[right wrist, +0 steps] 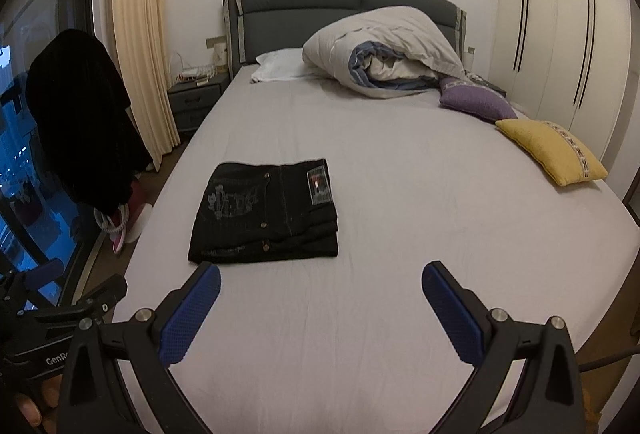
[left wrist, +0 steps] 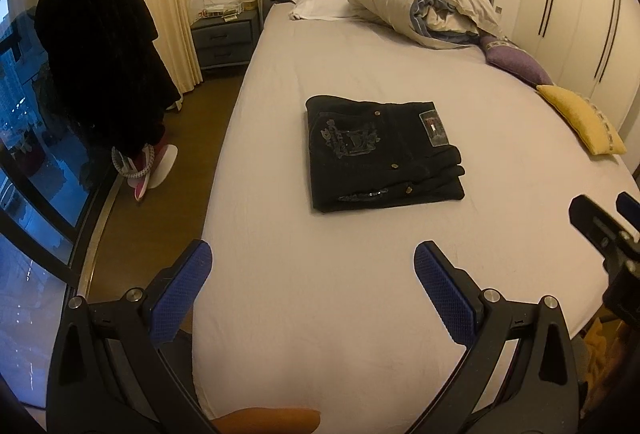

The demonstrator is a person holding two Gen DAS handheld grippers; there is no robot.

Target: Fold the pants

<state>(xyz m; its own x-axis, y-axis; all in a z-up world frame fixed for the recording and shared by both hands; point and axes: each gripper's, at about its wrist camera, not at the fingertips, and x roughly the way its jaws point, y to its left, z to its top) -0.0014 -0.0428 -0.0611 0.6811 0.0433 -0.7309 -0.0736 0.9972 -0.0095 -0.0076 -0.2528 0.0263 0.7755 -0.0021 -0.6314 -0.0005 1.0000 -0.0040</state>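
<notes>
On the bed (right wrist: 400,213), the black pants (right wrist: 266,211) lie folded in a neat flat stack on the sheet, toward its left side, label patch up. Both hand-held grippers hang above the near end of the bed, well apart from the pants: the left (left wrist: 313,276) and the right (right wrist: 321,296), each spread wide and holding nothing.

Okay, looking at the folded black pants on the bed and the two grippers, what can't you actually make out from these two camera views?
- Pants: underside and inner folded layers hidden by the top layer, both views.
- Pants label: wording too small and blurred.
- Nightstand: items on top too small to identify.
- Right gripper: cut off by the frame edge in the left wrist view.
- Bed: near edge hidden behind the gripper.
</notes>
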